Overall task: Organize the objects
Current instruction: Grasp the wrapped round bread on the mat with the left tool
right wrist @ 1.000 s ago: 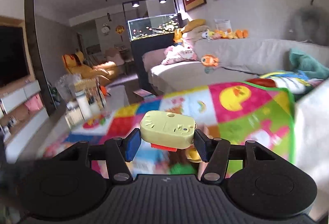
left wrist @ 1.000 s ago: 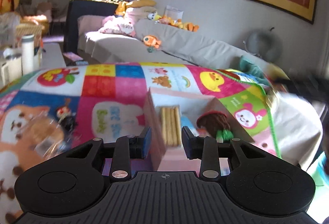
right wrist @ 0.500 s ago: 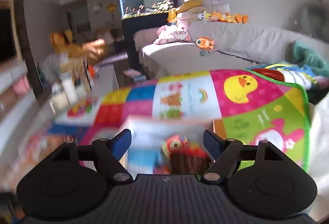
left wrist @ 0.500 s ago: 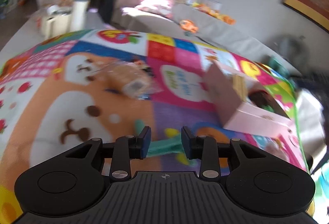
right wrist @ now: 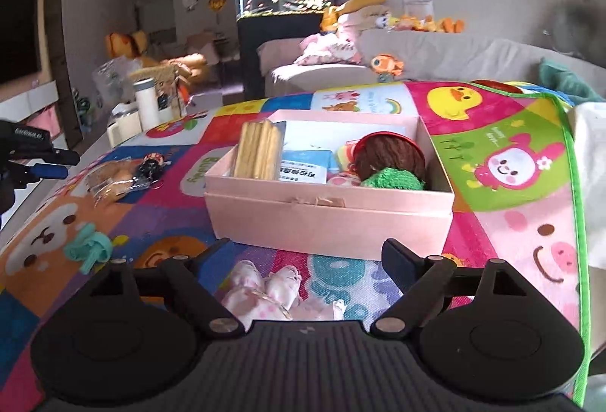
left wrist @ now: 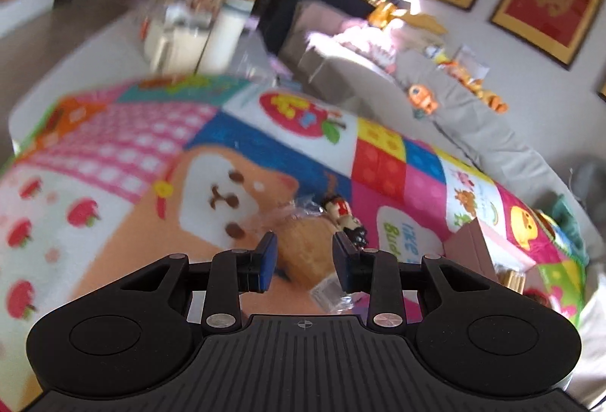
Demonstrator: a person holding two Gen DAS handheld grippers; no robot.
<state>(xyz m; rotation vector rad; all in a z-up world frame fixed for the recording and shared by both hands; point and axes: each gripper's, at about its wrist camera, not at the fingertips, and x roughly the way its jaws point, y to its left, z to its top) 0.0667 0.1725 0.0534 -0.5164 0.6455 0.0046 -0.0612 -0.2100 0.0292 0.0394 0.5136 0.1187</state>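
Note:
A pink box (right wrist: 325,219) sits on the colourful mat and holds a stack of biscuits (right wrist: 259,149), a blue packet and a brown and green knitted toy (right wrist: 390,162). My right gripper (right wrist: 306,255) is wide open and empty, just in front of the box, over a pink plush toy (right wrist: 261,292). My left gripper (left wrist: 305,260) is open above a wrapped bread (left wrist: 303,249), with a small doll keychain (left wrist: 346,219) beside it. In the right wrist view the bread (right wrist: 110,177), the keychain (right wrist: 149,166) and my left gripper (right wrist: 51,164) lie at the left.
A teal ribbon (right wrist: 89,247) lies on the mat at the front left. The box edge (left wrist: 488,245) shows at the right of the left wrist view. A white bottle (right wrist: 147,105) and containers stand beyond the mat's far left. A sofa with plush toys is behind.
My right gripper opened and let go of the yellow-green toy over the box, then drew back. My left gripper swung left from the box to the wrapped bread and opened wider.

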